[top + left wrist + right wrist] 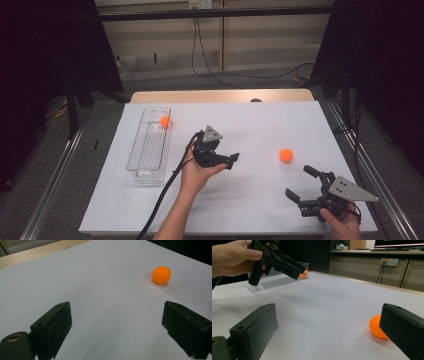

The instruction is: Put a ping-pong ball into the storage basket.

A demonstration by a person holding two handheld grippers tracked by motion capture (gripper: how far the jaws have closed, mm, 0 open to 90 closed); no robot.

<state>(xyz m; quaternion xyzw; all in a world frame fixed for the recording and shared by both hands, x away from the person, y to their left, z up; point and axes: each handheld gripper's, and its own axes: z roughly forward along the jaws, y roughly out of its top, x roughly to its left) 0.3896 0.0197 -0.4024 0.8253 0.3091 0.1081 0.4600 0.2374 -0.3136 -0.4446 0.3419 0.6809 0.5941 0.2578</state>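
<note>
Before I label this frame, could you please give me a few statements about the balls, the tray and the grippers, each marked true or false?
1. An orange ball lies in the clear tray. True.
2. The left gripper holds a ball. False: its jaws stand open and empty.
3. A second orange ball lies on the white sheet, between the two grippers. True.
4. The right gripper is shut. False: its jaws are spread wide.
5. The tray stands right of both grippers. False: it stands to their left.

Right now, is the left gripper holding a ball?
No: in the left gripper view the left gripper is open and empty, with the ball apart from it on the table.
</note>
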